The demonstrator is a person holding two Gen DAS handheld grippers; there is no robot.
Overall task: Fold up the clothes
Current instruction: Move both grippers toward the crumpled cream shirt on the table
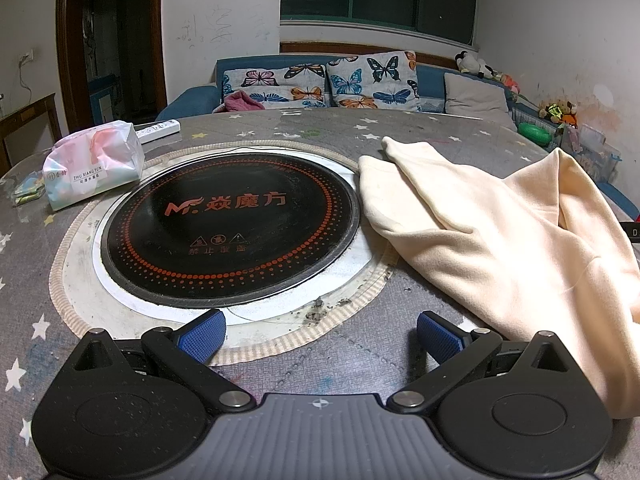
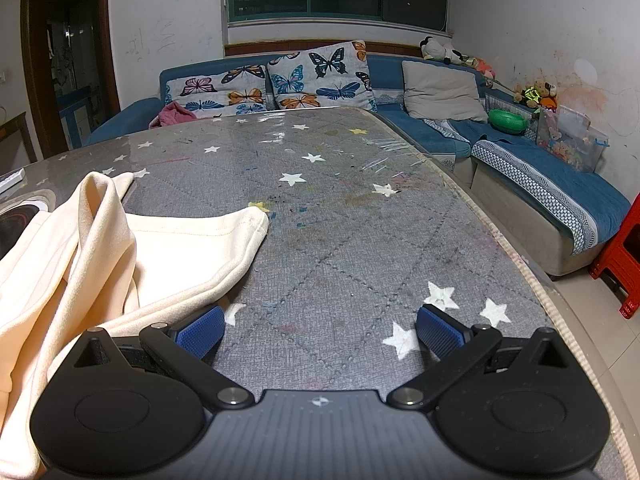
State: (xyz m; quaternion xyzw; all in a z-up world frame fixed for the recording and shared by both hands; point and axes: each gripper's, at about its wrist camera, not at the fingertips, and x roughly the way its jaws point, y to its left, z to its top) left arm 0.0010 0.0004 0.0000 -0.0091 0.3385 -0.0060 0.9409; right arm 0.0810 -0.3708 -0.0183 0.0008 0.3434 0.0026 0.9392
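We see the cream garment (image 1: 500,240) lying rumpled on the table (image 2: 360,220), bunched in loose ridges between our two claws, with one part reaching toward the round black cooktop (image 1: 232,224) set into the table and another corner spread flat toward the table's middle; it is not in a neat fold as it lies. Our left claw (image 1: 320,338) stands wide apart and holds nothing, low over the table just beside the cooktop's rim and to the left of the cloth. Our right claw (image 2: 320,336) is likewise wide and empty, with its left finger (image 2: 200,332) just beside the garment's near hem, perhaps touching it. The risks we judge from here: the soft cloth is layered, so a pinch may catch only the top layer or several at once and drag the heap instead of spreading it; a pull toward the left could sweep fabric over the cooktop or push the tissue pack (image 1: 94,164) nearby; and the right edge of the table is near, so slack could slide off
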